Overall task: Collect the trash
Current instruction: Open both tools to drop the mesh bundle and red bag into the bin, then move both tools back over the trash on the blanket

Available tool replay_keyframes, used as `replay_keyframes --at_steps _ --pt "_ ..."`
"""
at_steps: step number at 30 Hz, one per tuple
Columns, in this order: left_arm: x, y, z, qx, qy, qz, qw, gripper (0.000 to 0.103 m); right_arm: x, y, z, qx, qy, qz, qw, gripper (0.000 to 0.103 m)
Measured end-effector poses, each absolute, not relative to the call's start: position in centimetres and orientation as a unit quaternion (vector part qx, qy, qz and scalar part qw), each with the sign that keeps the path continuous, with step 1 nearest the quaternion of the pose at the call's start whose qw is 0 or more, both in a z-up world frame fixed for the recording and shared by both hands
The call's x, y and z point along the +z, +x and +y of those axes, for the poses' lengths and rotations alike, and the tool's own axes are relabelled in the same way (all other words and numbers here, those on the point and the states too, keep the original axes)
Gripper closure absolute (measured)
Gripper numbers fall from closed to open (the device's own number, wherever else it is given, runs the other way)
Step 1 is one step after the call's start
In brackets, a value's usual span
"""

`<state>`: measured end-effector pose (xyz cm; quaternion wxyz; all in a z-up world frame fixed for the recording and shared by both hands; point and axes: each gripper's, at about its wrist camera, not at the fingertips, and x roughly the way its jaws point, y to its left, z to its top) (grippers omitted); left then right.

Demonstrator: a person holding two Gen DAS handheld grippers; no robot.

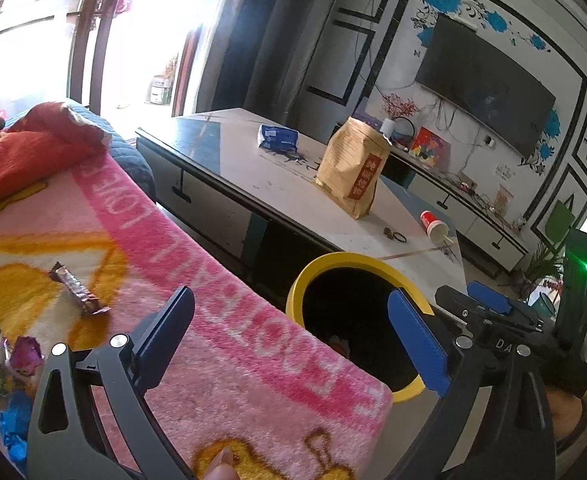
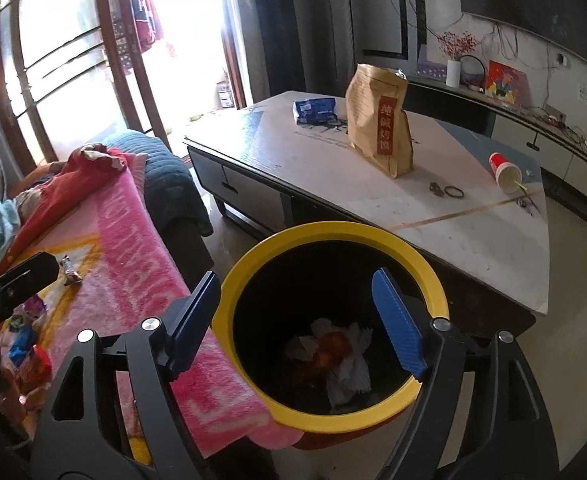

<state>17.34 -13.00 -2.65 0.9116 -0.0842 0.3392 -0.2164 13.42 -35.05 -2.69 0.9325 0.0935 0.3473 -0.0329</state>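
A black bin with a yellow rim (image 2: 333, 232) stands on the floor between the sofa and the coffee table. White crumpled paper and an orange-red scrap (image 2: 333, 354) lie at its bottom. My right gripper (image 2: 295, 284) hangs open over the bin's mouth, nothing between its fingers. My left gripper (image 1: 293, 332) is open and empty above the edge of the pink blanket (image 1: 213, 320), with the bin (image 1: 345, 264) just beyond it. A brown candy wrapper (image 1: 79, 294) lies on the blanket to the left. Purple (image 1: 25, 354), green and blue wrappers sit at the lower left.
The coffee table (image 1: 253, 184) behind the bin carries a brown paper bag (image 1: 353, 168), a blue tissue pack (image 1: 277, 136), a tipped red paper cup (image 1: 433, 224) and small hair ties. A red cloth (image 1: 25, 152) lies on the sofa. A TV and low cabinet line the far wall.
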Motion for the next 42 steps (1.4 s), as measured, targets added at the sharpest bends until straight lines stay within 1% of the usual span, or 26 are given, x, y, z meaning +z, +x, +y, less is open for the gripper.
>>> replay_keyframes --at_steps 15,26,42 --pt "-1.9 16.3 -8.9 -0.190 -0.100 0.325 0.921 0.008 -1.3 13.0 -30.4 0.001 0.071 0.338 0.938 0.029" --pt "-1.5 15.2 -2.7 -0.134 -0.128 0.310 0.932 0.008 -1.3 12.5 -24.7 0.063 0.048 0.343 0.936 0.029" --pt "-2.5 13.8 6.5 -0.044 -0.183 0.303 0.934 0.008 -2.5 11.6 -16.6 0.148 0.021 0.370 0.917 0.029"
